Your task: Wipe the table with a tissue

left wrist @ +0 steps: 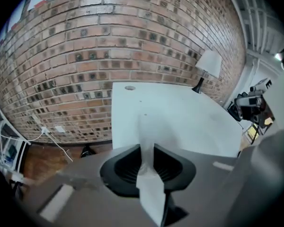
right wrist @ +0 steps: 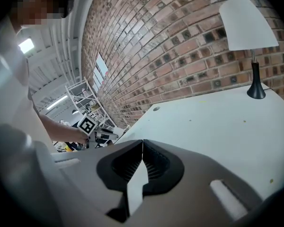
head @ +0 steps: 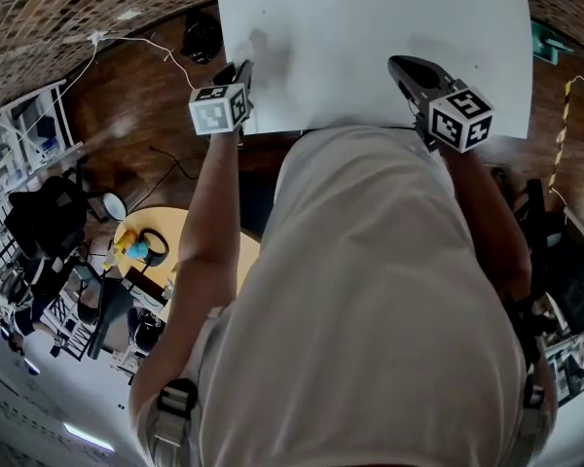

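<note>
The white table fills the top of the head view. My left gripper hangs over its near left corner, tilted downward, and is shut on a white tissue. A strip of that tissue sticks up between the jaws, and the tissue shows faintly against the tabletop. My right gripper is over the near edge further right. In the right gripper view, my right gripper has its jaws meeting at the tips with nothing between them. Past them the tabletop stretches away.
A white-shaded lamp on a black stem stands at the table's far corner by the brick wall. A small hole sits near the far table edge. To the left on the floor are a white cable, wire shelving and a round wooden table.
</note>
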